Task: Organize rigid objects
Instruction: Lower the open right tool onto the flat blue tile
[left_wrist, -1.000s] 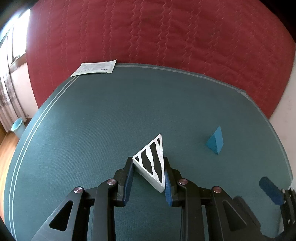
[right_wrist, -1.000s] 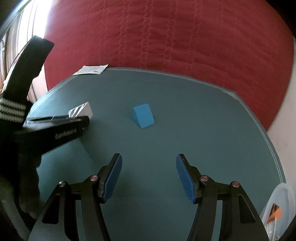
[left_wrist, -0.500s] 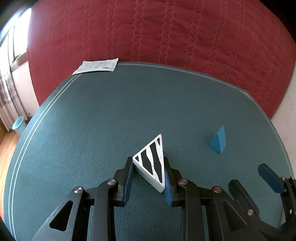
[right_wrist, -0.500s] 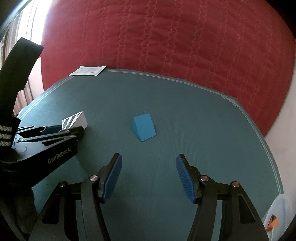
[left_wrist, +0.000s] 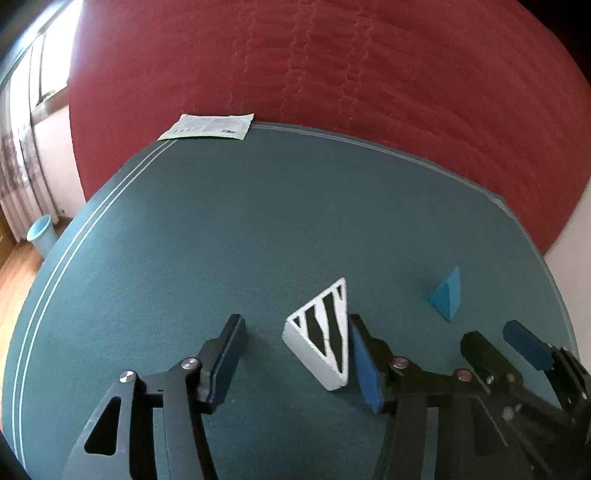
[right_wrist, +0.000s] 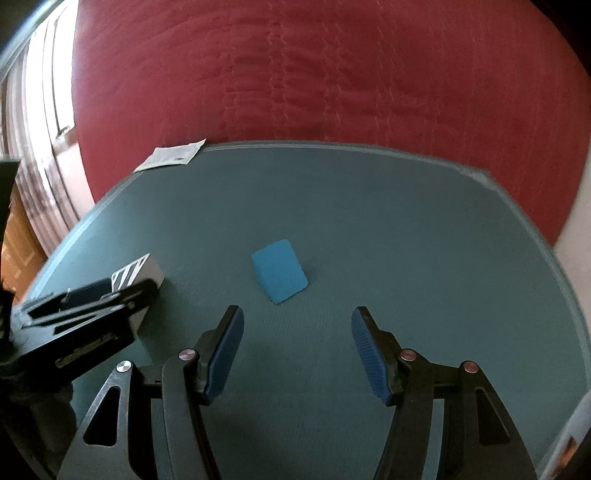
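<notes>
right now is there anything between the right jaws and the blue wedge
No. In the right wrist view only bare green mat lies between the open right gripper and the blue wedge; the striped wedge sits off to the left.

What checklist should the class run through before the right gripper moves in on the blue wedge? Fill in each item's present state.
1. Left gripper open, striped wedge released: ok.
2. Striped wedge resting on the green mat: ok, though whether its right side touches the right pad cannot tell.
3. Right gripper open: ok.
4. Blue wedge ahead of the right gripper, between its fingers' lines: ok.
5. Mat between right gripper and blue wedge free of objects: ok.
6. Left gripper clear of the right gripper's path: cannot tell; it sits close on the left.
</notes>
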